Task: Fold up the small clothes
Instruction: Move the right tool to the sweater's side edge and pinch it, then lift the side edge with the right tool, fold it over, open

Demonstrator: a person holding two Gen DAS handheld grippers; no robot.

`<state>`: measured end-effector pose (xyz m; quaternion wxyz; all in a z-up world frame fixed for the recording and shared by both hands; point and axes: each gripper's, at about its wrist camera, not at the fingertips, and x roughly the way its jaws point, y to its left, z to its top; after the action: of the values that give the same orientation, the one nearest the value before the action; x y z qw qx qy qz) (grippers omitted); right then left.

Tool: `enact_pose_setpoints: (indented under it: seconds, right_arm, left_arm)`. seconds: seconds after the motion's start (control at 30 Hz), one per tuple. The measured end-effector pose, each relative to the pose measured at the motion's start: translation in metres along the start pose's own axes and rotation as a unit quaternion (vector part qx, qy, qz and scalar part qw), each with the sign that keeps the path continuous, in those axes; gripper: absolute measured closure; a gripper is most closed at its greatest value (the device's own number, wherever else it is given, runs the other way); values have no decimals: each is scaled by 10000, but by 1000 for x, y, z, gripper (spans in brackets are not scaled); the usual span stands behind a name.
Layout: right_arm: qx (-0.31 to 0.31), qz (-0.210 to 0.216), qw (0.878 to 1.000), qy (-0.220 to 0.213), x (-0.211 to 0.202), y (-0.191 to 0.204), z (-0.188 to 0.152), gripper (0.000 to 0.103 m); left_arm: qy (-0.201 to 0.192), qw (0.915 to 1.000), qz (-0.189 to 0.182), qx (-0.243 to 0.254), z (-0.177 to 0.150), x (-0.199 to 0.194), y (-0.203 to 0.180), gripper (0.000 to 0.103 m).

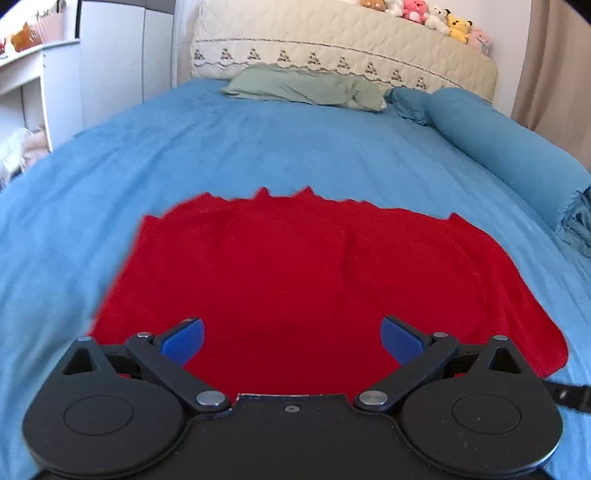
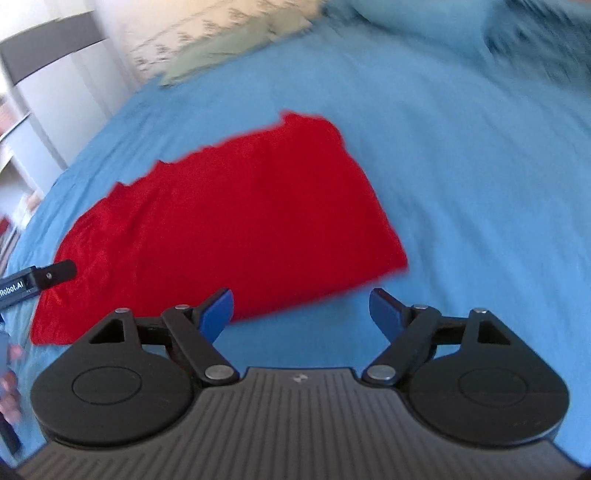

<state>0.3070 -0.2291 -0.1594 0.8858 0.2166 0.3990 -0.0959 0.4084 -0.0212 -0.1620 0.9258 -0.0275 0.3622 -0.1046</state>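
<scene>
1. Red garment (image 1: 314, 280) lies spread flat on a bed covered by a blue sheet (image 1: 258, 147), roughly in the middle of the bed's near half. Its far edge is jagged and uneven.
2. At the far left of the room stands a white shelf unit (image 1: 26, 77), with a white wardrobe door (image 1: 122, 55) beside it.
3. The left hand-held gripper (image 1: 291, 339) hovers over the near edge of the garment. Its blue pads (image 1: 184, 343) stand wide apart and released, with only red cloth seen below them, nothing pinched.
4. Toward the head of the bed lies a pale green pillow (image 1: 306, 86), in front of a cream quilted headboard (image 1: 332, 40). Soft toys (image 1: 424, 13) sit in a row along the headboard's top.
5. A blue bolster (image 1: 498, 147) runs along the bed's right side.
6. In the right wrist view, the garment (image 2: 229, 221) sits to the left of centre. The right hand-held gripper (image 2: 301, 314) is spread open and empty, above bare sheet just beside the garment's near right corner. This view is blurred.
7. A dark edge of the other gripper (image 2: 37, 280) shows at that view's left border, touching or just over the garment's left end; I cannot tell which.
</scene>
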Motion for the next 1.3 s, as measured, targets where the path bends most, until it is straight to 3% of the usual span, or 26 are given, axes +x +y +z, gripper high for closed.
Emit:
enact_pose_setpoints:
  seconds: [0.1,0.2,0.43,0.53,0.6,0.7,0.83,1.0,1.1,1.3]
  right_arm:
    - [509,114,9986,-39,4,-13,-9,7]
    - [819,292,9956,-343,9,-21,-8,7]
    - [1753,423,9801,-835,22,-45,-2,12]
    - [1867,261,9777,-922,23,-46,1,31]
    - [1913,84,9774,-893,24,-48,4,55]
    - [2058,71,9751,-826,24,-53,7,72]
    - [2040,147,9756,-797,19,-51,12,77]
    - [1954,475,9749,-958,1,-30,31,78]
    - [1813,823,9736,-1121,-12,-3,52,79]
    - [489,1915,9711,-1336,-31,109,87,80]
  left_arm:
    - [-51,9999,57,117,4,10,-11,0]
    - [-5,9999,101,110,14,24,-15,0]
    - [207,9997,98,-84,22,51,-13,0]
    - [397,9990,210,-20,18,63,-14,0]
    - [482,9983,295,101,15,67,-17,0]
    - [575,9965,460,391,12,72,-24,0]
    - [876,9930,589,537,16,82,-28,0]
    - [1326,9892,413,474,34,83,-20,1]
    - [1151,9925,328,247,45,60,4,3]
    - [1011,9943,304,119,50,1,77,3]
